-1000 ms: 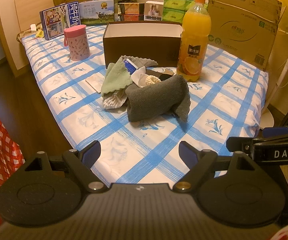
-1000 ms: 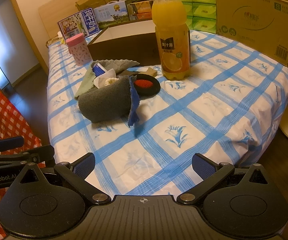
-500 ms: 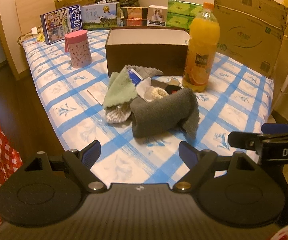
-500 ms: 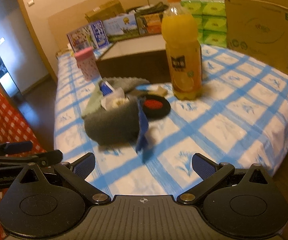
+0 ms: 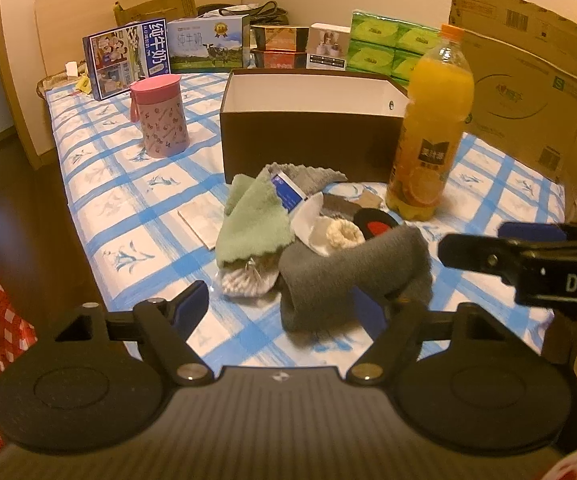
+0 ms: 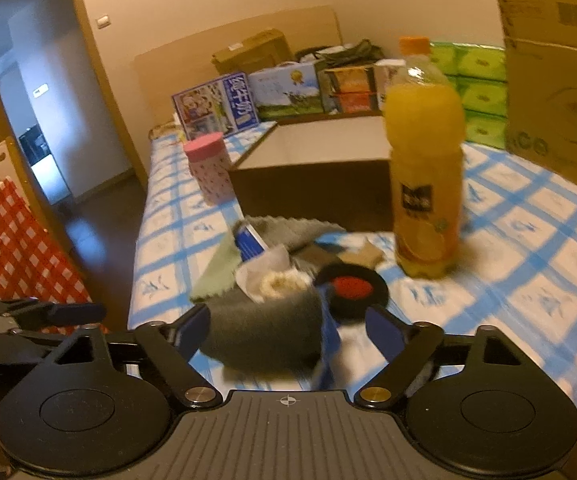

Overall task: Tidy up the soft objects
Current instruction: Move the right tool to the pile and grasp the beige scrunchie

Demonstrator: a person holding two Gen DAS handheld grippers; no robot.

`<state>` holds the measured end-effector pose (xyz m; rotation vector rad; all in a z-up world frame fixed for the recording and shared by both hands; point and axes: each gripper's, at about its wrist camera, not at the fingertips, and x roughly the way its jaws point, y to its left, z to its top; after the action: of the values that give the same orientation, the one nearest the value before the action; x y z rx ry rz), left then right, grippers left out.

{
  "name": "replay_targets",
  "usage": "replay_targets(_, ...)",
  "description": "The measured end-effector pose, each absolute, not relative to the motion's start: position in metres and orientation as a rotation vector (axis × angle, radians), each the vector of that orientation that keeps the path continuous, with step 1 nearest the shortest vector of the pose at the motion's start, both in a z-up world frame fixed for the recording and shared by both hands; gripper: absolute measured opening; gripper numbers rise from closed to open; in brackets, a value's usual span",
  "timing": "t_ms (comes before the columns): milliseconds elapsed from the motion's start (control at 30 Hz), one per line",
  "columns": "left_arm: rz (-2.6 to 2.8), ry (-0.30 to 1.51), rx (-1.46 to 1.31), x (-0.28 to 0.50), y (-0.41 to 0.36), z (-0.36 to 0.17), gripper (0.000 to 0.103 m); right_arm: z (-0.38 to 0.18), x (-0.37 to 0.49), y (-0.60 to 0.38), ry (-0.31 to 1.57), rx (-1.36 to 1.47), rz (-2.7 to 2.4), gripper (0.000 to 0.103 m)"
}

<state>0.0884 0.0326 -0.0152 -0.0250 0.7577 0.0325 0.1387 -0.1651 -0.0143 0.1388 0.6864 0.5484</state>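
- Progress looks nil so far: the brown box [image 5: 312,136] behind the heap shows only bare white inside as far as you can see, and every soft thing is in a pile on the worktop [image 5: 128,184], between the box and you.
- Left to do, as I judge it: the grey cloth [image 5: 352,276], the green cloth [image 5: 252,220], the cream scrunchie [image 5: 344,234] and the rest of the pile all need a place, probably that box.
- Your left gripper [image 5: 284,304] has its fingers wide but closing, with the near end of the grey cloth between them and not yet pinched.
- Your right gripper [image 6: 288,330] is the same: fingers wide, closing, grey cloth [image 6: 264,328] between them, unpressed as far as the blur allows.
- The grey cloth lies as a loose roll, its long axis running from near-left to far-right in the left wrist view, the far end lifted towards the juice bottle [image 5: 432,128].
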Motion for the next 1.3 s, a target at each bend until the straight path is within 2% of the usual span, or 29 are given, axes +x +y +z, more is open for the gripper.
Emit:
replay_targets(67,0.033,0.756,-0.023,0.096,0.035,-0.017,0.075,-0.015,0.149,-0.158,0.675,0.127,0.558,0.074)
replay_targets(233,0.035,0.754,-0.021,0.117,0.041,-0.022,0.072,-0.022,0.179,-0.143,0.676,0.134,0.607,0.050)
replay_targets(600,0.048,0.800,-0.050,0.152,0.058,-0.045,0.069,-0.072,0.223,-0.118,0.785,0.078,0.661,0.023)
replay_targets(1133,0.041,0.843,-0.035,0.160,0.058,-0.068,0.068,-0.101,0.228,-0.100,0.771,-0.008,0.725,0.022)
replay_targets(1300,0.032,0.823,0.010,0.161,0.054,-0.067,0.063,-0.104,0.227,-0.098,0.753,-0.051,0.741,0.022)
